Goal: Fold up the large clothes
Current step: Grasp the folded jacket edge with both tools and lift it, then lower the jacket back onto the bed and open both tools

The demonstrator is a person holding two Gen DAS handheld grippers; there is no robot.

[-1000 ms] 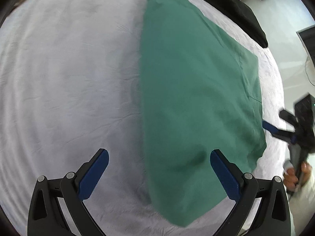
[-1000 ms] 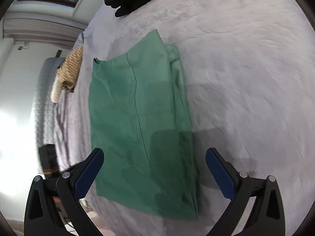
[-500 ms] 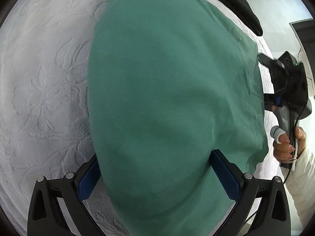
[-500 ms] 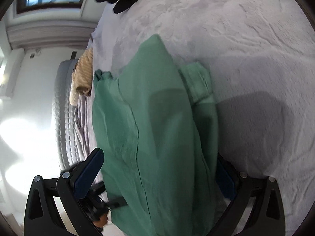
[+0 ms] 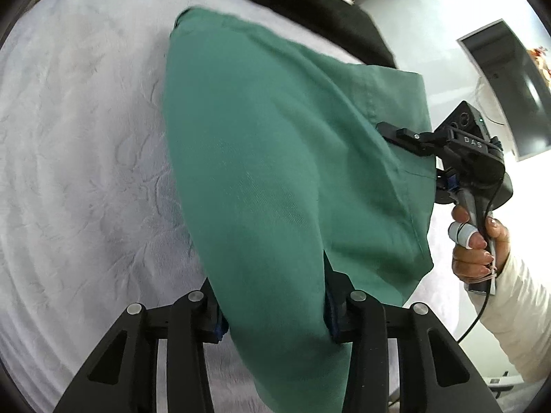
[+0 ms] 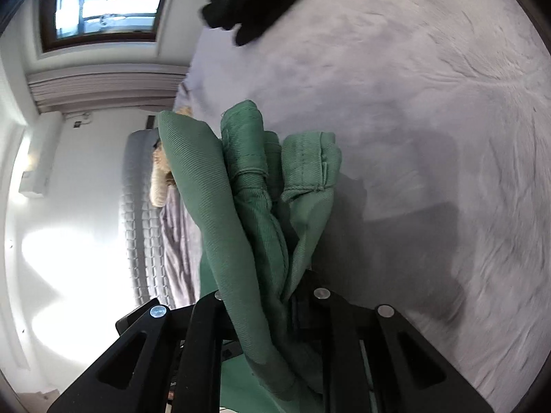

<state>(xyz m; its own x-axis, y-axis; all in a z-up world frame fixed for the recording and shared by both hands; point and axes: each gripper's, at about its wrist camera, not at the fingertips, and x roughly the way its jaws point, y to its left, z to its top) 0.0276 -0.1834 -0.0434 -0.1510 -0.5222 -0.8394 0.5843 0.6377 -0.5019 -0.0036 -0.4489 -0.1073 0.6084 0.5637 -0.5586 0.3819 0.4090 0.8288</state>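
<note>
Left gripper (image 5: 273,313) and right gripper (image 6: 272,306) have each just closed on bunched ends of the green garment (image 5: 275,179), lifting it off the bed (image 5: 86,137).
Soft, limp twill, light, layers prone to slipping; corners and hems give the surest hold, as the middle sags.

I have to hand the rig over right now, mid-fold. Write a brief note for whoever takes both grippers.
Left gripper: jaws have just closed, now clamped on the near end of the green garment.
Right gripper: jaws have just closed on a bunched edge of the same garment.
The garment is partly raised off the grey bedspread; a black garment lies at the far edge.
Done: both grips taken.
Left: carry the held end over to complete the fold, then release.
</note>
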